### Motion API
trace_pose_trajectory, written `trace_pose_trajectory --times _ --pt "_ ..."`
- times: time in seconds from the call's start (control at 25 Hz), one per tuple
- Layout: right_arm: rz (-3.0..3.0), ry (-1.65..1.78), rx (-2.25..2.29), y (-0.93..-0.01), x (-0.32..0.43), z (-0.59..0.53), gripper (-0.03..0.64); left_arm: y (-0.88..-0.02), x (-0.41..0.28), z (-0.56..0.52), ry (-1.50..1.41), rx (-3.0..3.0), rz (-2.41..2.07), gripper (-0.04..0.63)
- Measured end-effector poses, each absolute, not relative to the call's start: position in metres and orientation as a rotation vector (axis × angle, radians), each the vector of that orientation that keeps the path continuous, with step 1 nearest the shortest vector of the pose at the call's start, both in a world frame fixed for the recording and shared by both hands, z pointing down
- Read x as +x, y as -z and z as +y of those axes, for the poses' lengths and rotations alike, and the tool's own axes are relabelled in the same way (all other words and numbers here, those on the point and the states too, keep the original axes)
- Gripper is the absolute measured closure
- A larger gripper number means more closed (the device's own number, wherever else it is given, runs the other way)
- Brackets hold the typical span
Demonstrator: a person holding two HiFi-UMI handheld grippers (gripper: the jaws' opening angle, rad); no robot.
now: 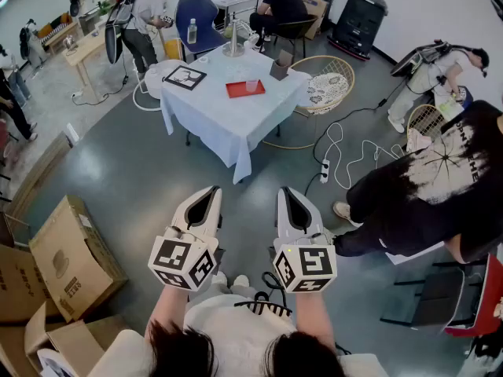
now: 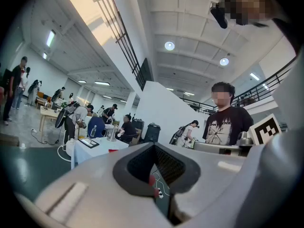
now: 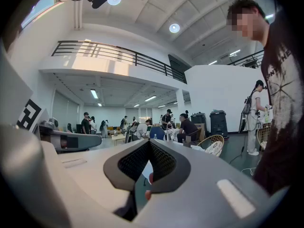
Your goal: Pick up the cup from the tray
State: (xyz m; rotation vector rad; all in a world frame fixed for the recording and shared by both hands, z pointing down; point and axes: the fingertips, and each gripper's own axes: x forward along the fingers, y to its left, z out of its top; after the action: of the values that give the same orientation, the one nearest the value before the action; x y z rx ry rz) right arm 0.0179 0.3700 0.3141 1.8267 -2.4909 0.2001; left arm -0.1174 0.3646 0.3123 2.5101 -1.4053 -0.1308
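Here, two closed grippers are hovering well apart from the cup.
Head view: the small translucent cup (image 1: 251, 86) is sitting on the flat red tray (image 1: 236, 91) on the white-clothed table (image 1: 228, 124), with the grey left gripper (image 1: 209, 193) and grey right gripper (image 1: 288, 193) near the person's body. Left gripper view: the fingers (image 2: 135, 163) are pressing together, empty. Right gripper view: the fingers (image 3: 128, 165) are likewise meeting on nothing.

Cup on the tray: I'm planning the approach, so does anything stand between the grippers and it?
Nothing visible does. Only floor lies between the left gripper, the right gripper and the table, where the cup stands on the tray. A power strip lies off to the right.

head view down, others level, table (image 1: 228, 120) seemingly shared
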Motion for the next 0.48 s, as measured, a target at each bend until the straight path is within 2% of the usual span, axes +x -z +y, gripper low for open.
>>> trace_pose_trajectory --times 0.48 --pt "-2.475 -0.164 1.812 -0.3114 0.0223 0.3693 0.592 -0.3118 -0.1090 0.3698 0.060 2.540 -1.445 0.595"
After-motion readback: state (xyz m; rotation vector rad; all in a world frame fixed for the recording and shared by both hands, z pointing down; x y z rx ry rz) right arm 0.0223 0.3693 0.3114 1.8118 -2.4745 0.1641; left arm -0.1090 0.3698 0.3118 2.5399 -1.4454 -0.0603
